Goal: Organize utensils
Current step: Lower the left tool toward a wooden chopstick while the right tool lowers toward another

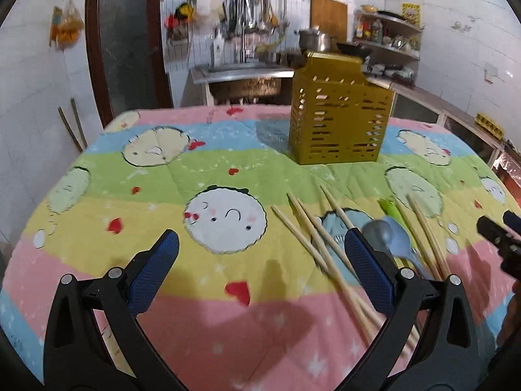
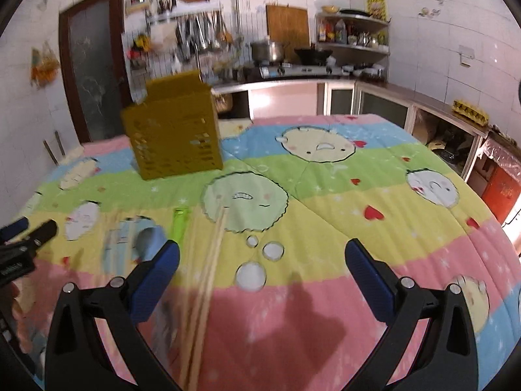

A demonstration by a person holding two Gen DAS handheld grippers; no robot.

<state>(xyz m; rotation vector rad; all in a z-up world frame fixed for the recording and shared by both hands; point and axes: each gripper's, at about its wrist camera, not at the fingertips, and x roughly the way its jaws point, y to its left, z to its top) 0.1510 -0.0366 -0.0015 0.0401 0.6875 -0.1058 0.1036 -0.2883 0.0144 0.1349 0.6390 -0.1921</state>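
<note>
A yellow slotted utensil holder (image 1: 338, 120) stands upright at the far middle of the cloth-covered table; it also shows in the right wrist view (image 2: 176, 133). Several wooden chopsticks (image 1: 312, 238) lie loose on the cloth, with a grey spoon (image 1: 377, 233), a blue spoon (image 1: 402, 238) and a green utensil (image 1: 389, 207) beside them. My left gripper (image 1: 260, 264) is open and empty, just left of the chopsticks. My right gripper (image 2: 262, 267) is open and empty; chopsticks (image 2: 208, 267) and the green utensil (image 2: 180, 223) lie by its left finger.
The table carries a striped cartoon cloth (image 1: 208, 169). Behind it are a sink counter (image 1: 241, 71), a kitchen counter with cabinets (image 2: 374, 97) and a dark door (image 1: 127, 42). The right gripper's tip shows in the left wrist view (image 1: 498, 234); the left gripper's tip shows in the right wrist view (image 2: 29, 238).
</note>
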